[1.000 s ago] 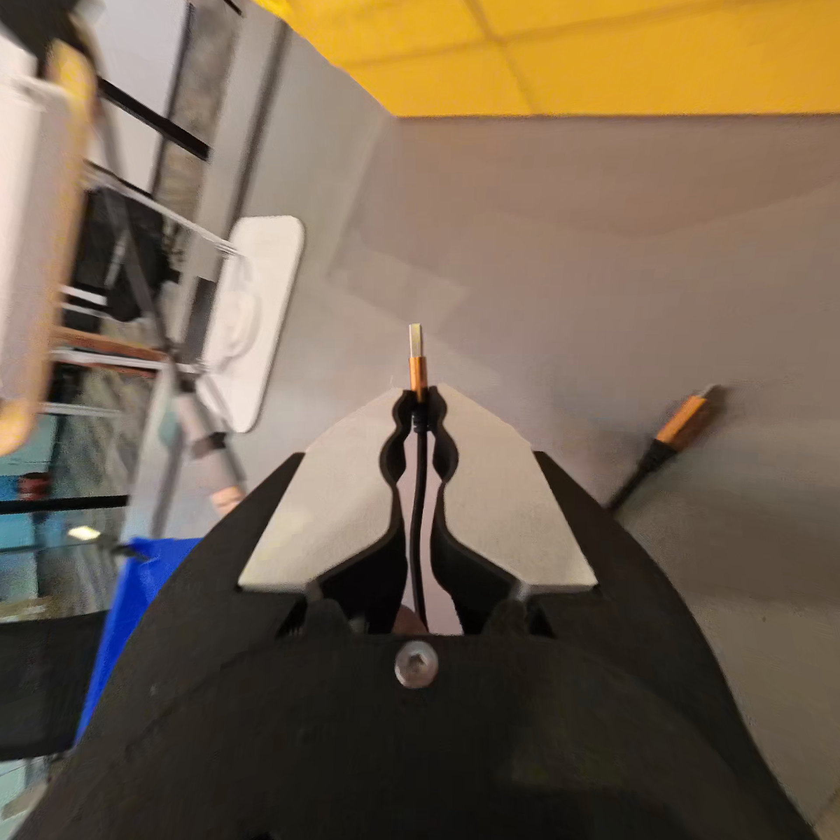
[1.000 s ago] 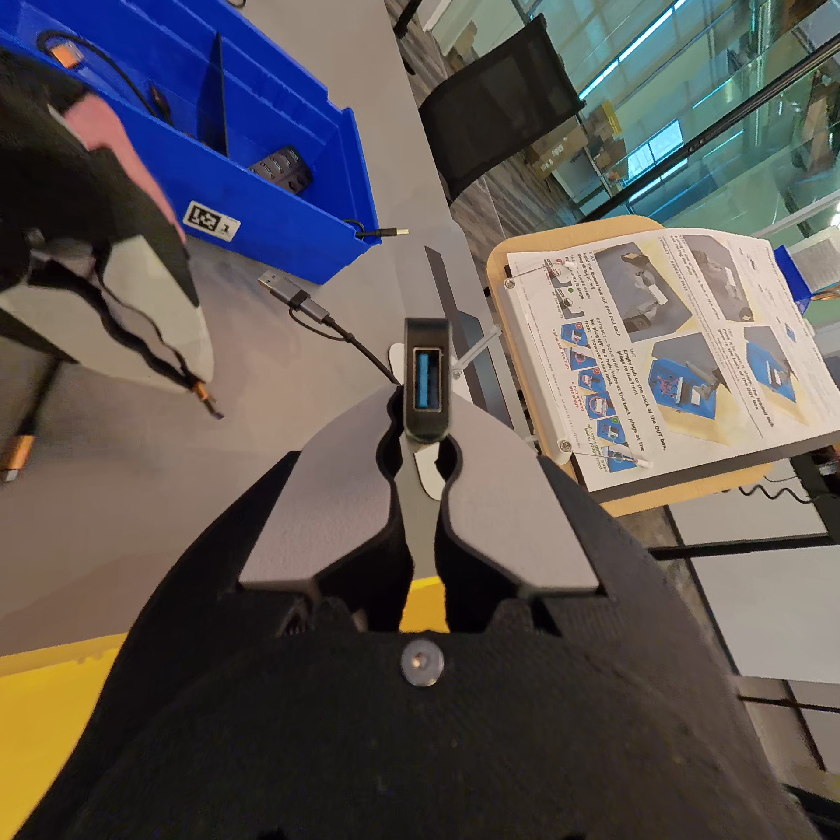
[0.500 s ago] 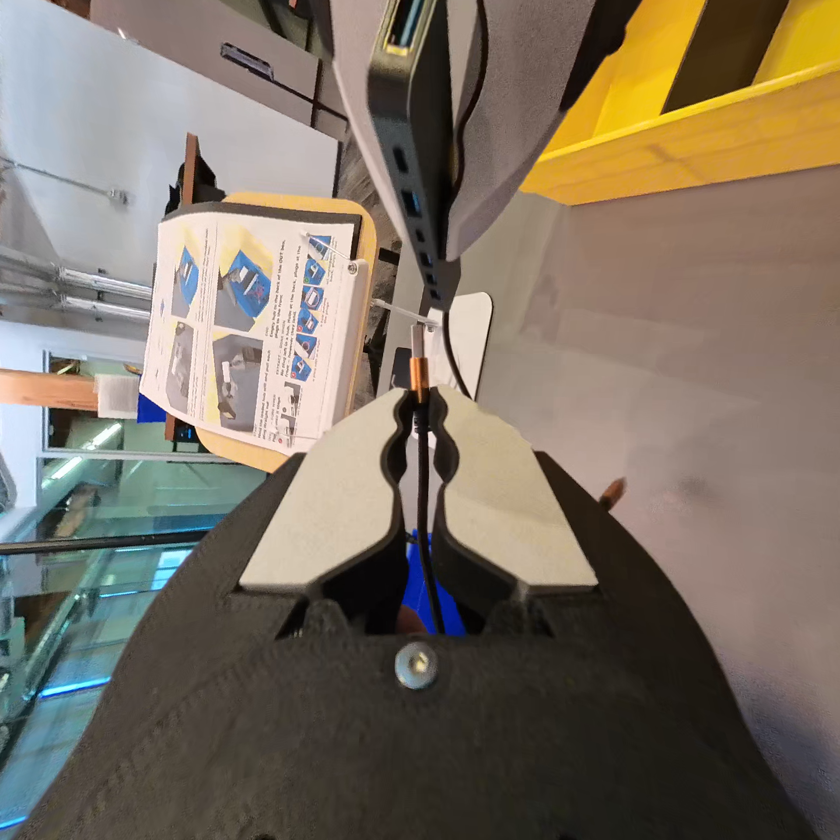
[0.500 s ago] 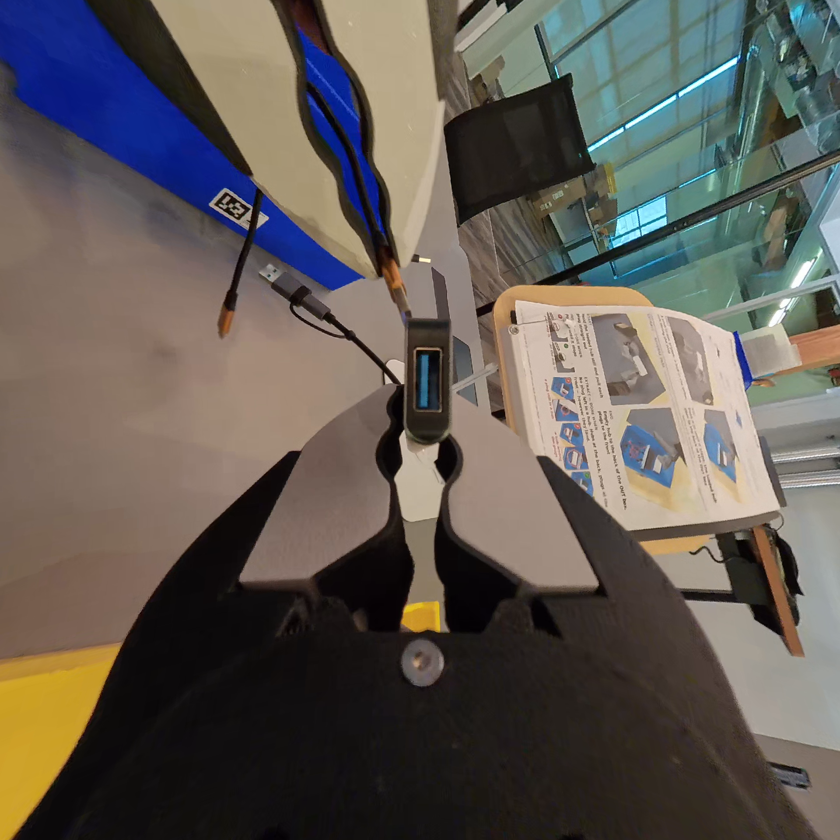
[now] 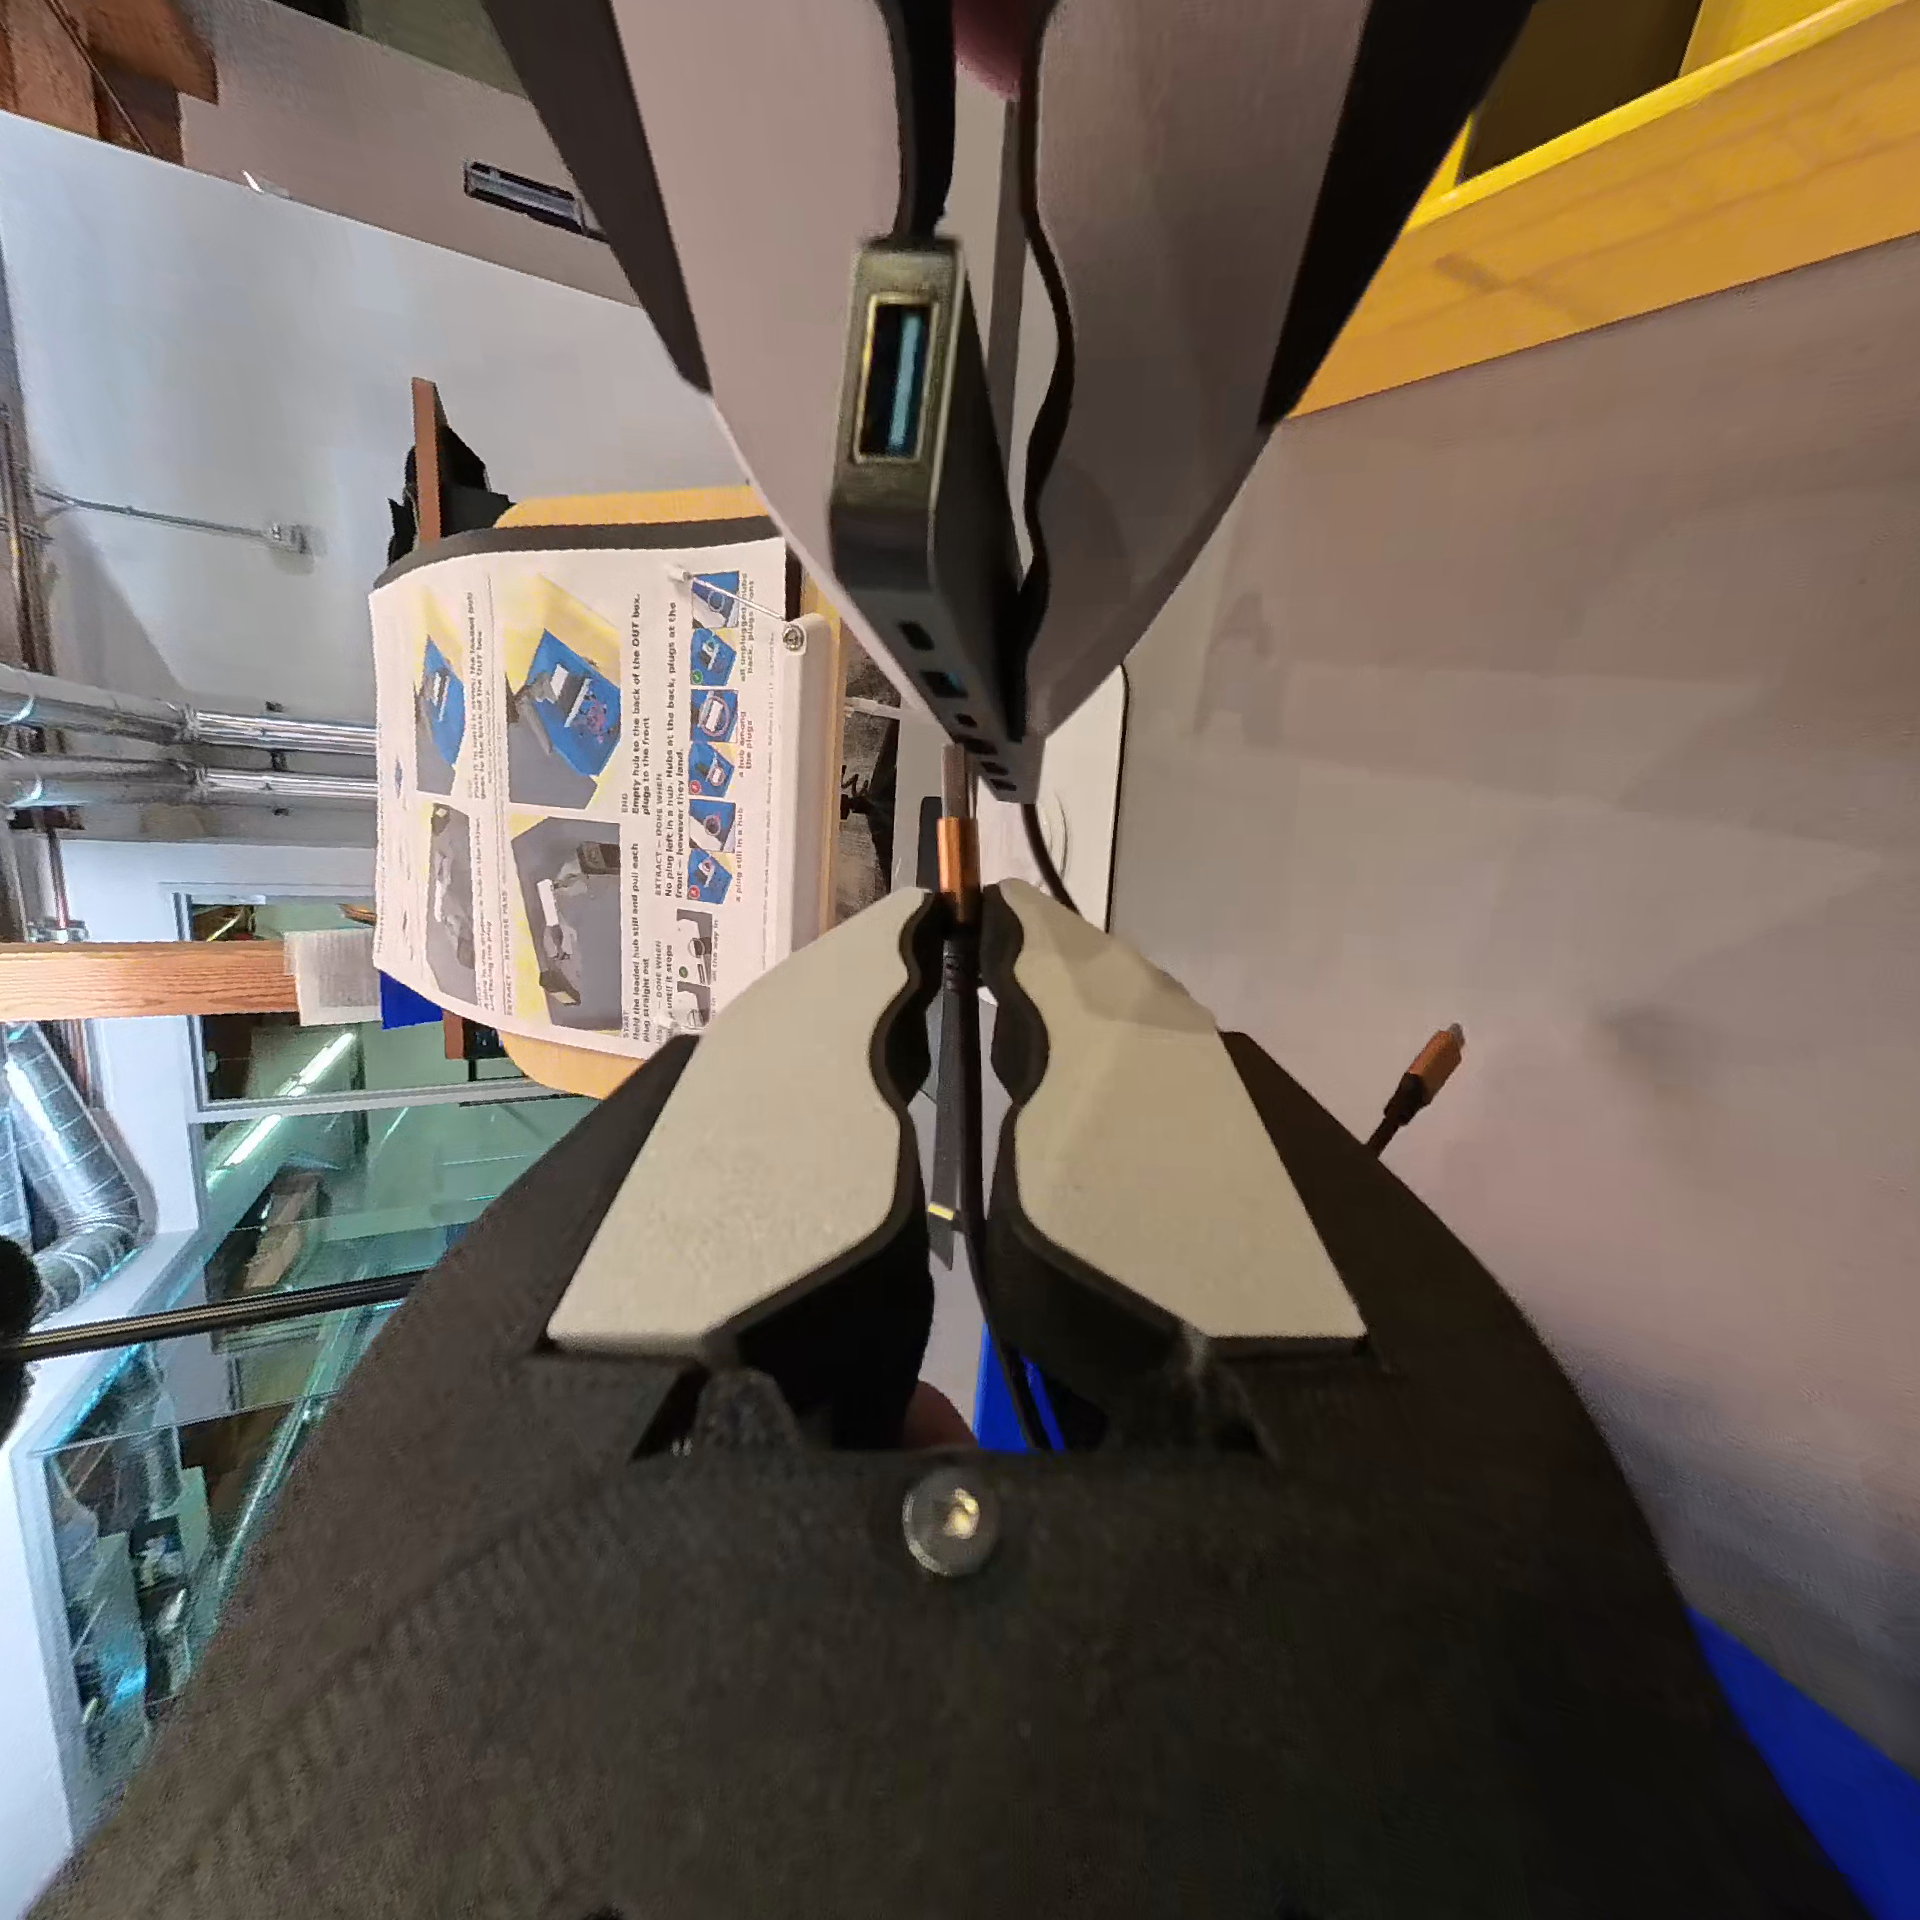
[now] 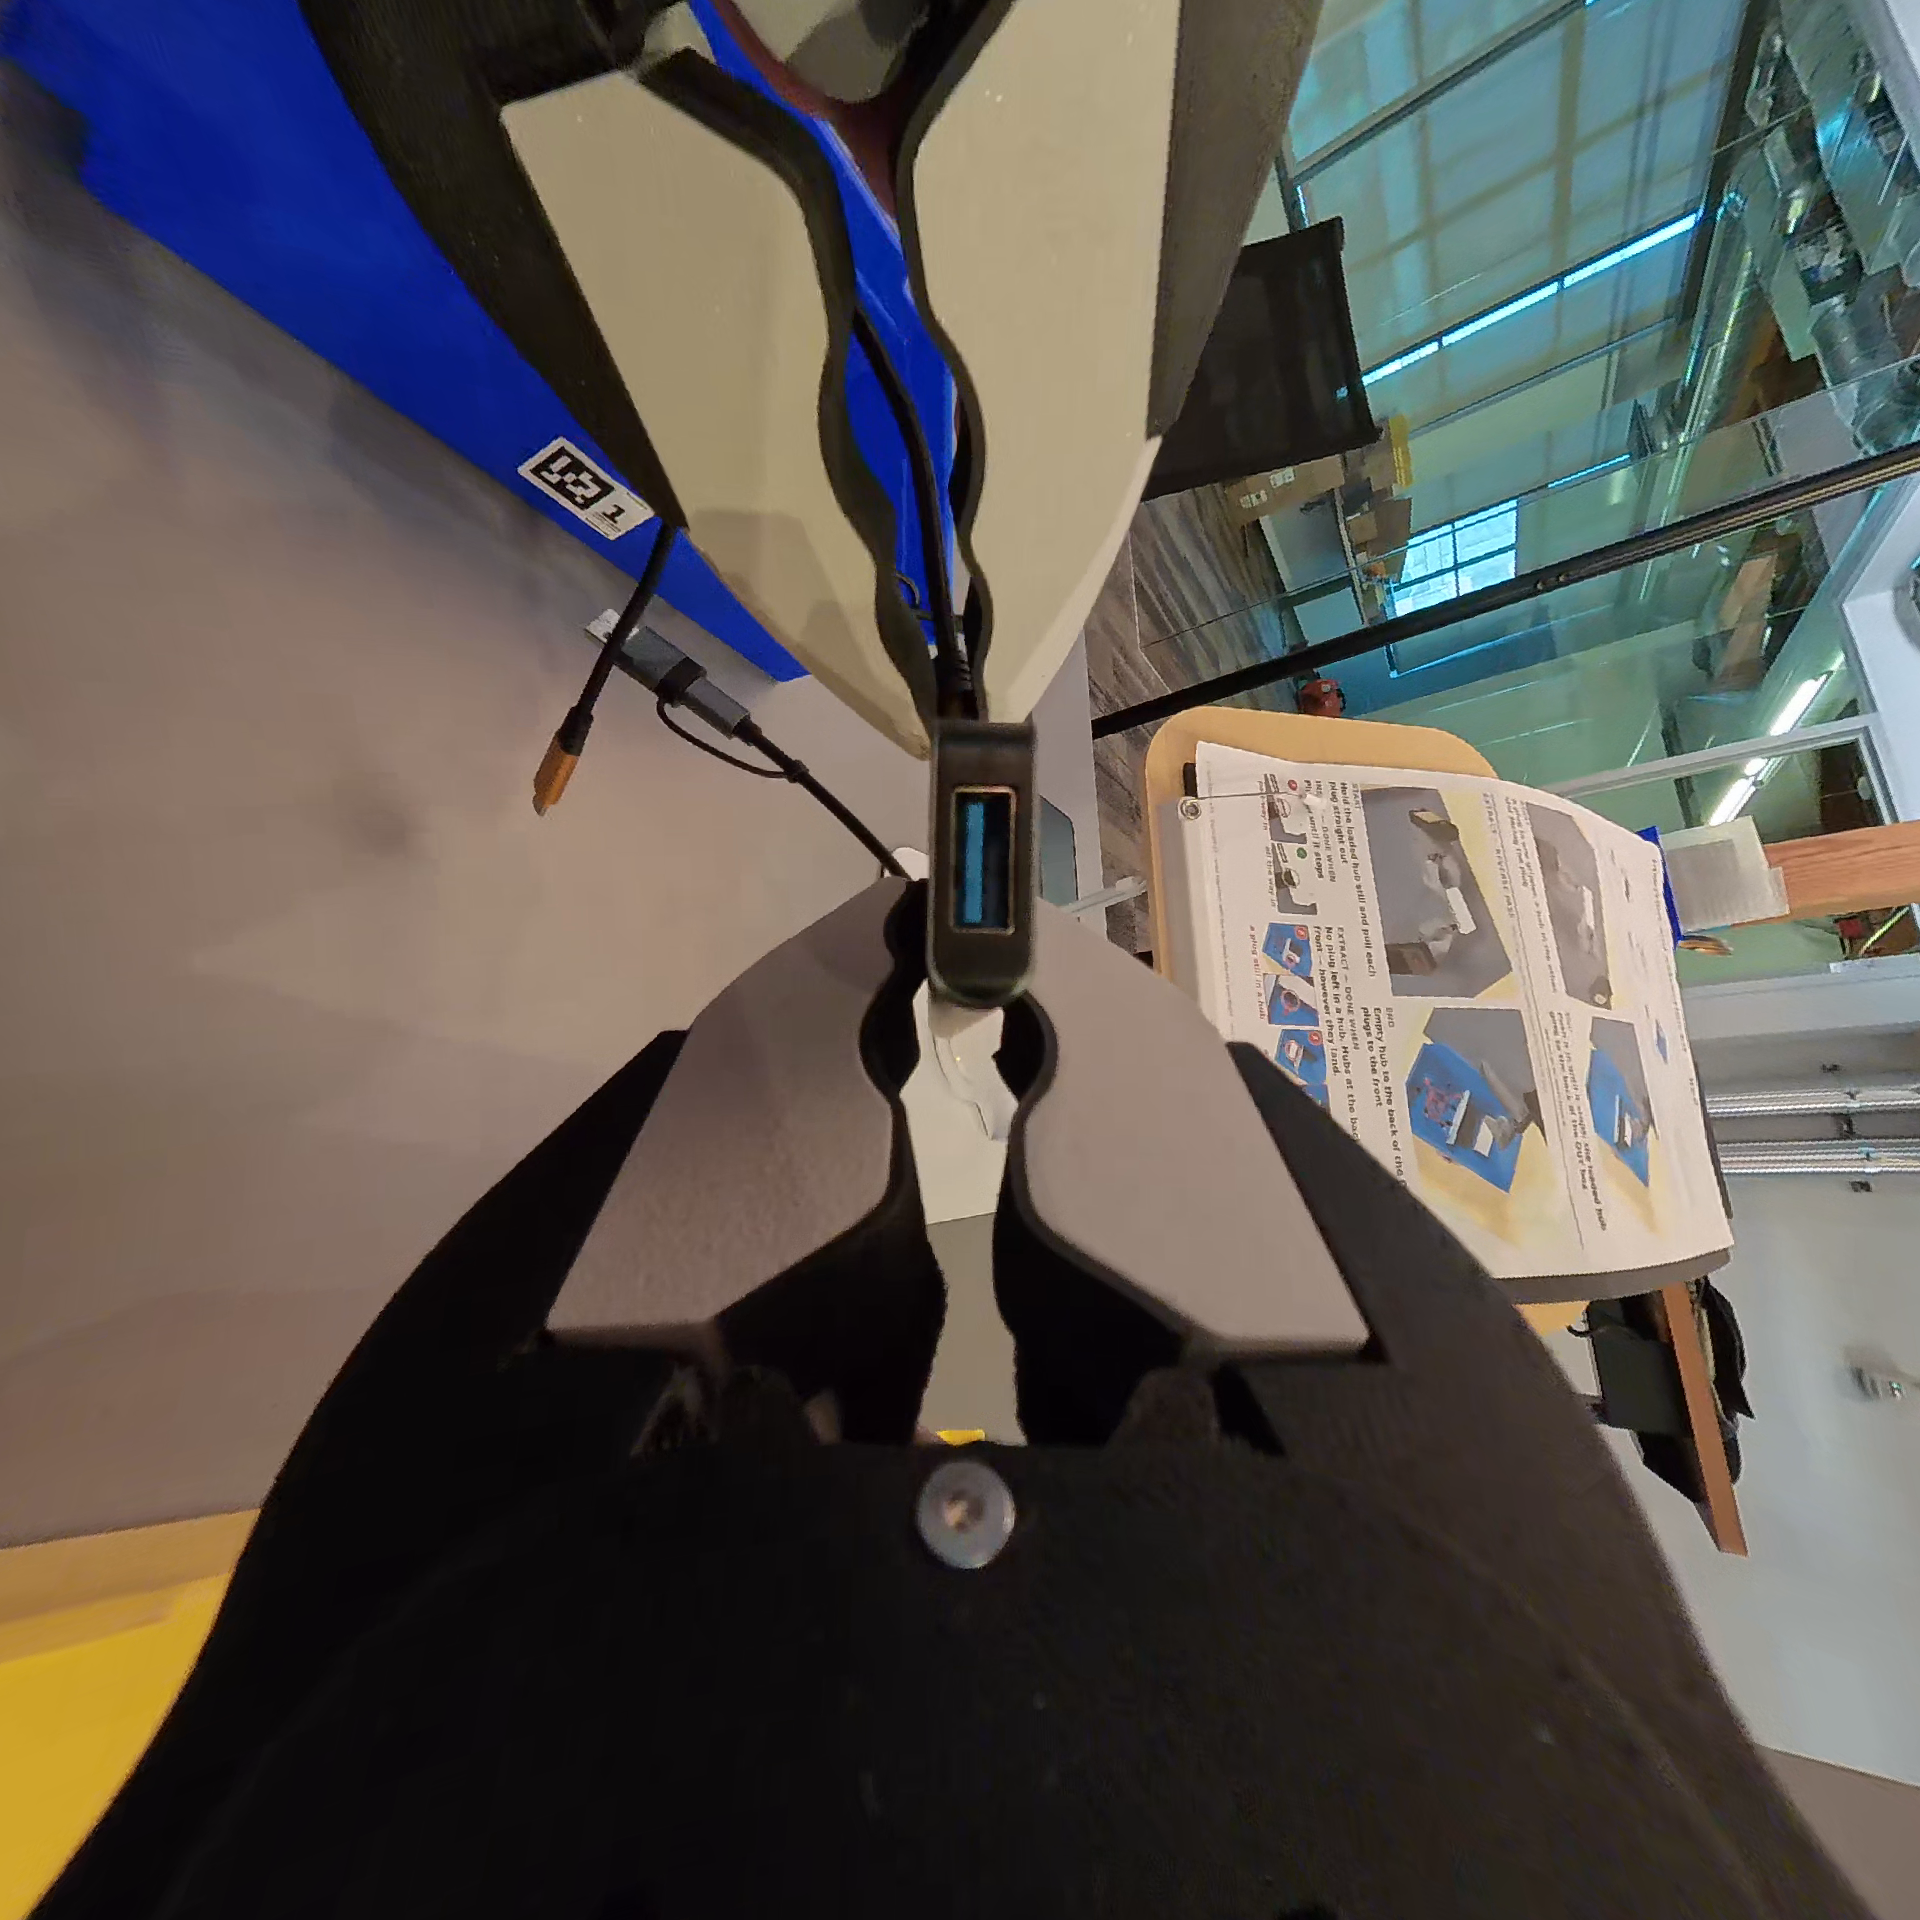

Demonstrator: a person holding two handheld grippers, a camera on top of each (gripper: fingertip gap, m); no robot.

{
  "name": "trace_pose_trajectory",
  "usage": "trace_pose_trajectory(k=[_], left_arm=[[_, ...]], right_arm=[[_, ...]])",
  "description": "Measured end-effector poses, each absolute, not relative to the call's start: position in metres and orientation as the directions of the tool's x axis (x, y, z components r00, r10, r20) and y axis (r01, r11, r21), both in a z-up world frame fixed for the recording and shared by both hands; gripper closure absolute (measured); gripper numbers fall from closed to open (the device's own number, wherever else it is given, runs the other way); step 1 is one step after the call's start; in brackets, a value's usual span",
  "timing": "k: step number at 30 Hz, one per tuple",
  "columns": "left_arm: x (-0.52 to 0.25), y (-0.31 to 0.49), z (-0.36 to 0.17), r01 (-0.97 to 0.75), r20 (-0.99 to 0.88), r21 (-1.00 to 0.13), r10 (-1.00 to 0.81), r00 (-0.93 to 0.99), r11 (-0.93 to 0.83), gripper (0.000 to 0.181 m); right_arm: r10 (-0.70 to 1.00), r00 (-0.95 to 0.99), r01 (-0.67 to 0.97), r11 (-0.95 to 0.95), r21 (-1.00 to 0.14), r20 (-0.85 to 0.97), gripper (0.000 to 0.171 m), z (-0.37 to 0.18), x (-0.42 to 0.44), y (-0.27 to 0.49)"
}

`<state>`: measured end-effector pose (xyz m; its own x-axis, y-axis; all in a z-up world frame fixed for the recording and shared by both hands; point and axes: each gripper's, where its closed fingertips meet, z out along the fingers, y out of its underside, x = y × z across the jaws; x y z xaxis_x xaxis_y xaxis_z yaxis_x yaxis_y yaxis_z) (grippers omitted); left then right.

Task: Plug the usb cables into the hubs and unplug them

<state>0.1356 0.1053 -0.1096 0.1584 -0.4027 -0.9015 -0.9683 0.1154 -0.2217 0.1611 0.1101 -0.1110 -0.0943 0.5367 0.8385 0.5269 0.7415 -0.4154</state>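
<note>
My left gripper [image 5: 956, 914] is shut on a black USB cable just behind its copper-sleeved plug [image 5: 954, 868]. The plug's metal tip touches the side of the dark hub [image 5: 914, 499], beside its row of small ports; I cannot tell if it is in a port. My right gripper [image 6: 971, 935] is shut on that hub [image 6: 982, 873], whose blue end port faces its camera. In the right wrist view the left gripper's fingers [image 6: 748, 364] come down onto the hub's far edge and the plug is hidden behind the hub.
A second copper-plug cable [image 5: 1429, 1070] lies on the grey table [image 5: 1558, 831]. The hub's own lead ends in a grey adapter [image 6: 675, 675] beside a blue bin [image 6: 416, 343]. A yellow bin [image 5: 1610, 187] stands beyond. An instruction sheet on a board [image 6: 1455, 1018] stands off the table edge. The tips of both grippers are at nearly the same place.
The two grippers have closed in on each other. The plug's tip, apart from the hub half a second ago, now meets the hub's side. Both grips are unchanged.
</note>
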Motion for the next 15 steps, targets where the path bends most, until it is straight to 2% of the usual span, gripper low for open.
trace_pose_trajectory(k=[6,12,15], left_arm=[[0.135,0.1047,-0.113,-0.978,-0.906,-0.18,-0.405,0.125,0.101,0.174],[0.1359,0.1028,-0.1161,-0.977,-0.875,-0.189,-0.467,0.125,0.094,0.174],[0.1373,0.1028,-0.1141,-0.97,-0.874,-0.211,-0.468,0.132,0.119,0.174]], right_arm=[[0.527,-0.094,0.538,0.741,-0.402,0.845,0.161,-0.1121,0.1598,0.1104],[0.494,-0.113,0.545,0.756,-0.362,0.862,0.161,-0.1115,0.159,0.1073],[0.51,-0.115,0.53,0.757,-0.382,0.852,0.161,-0.1091,0.1597,0.1049]])
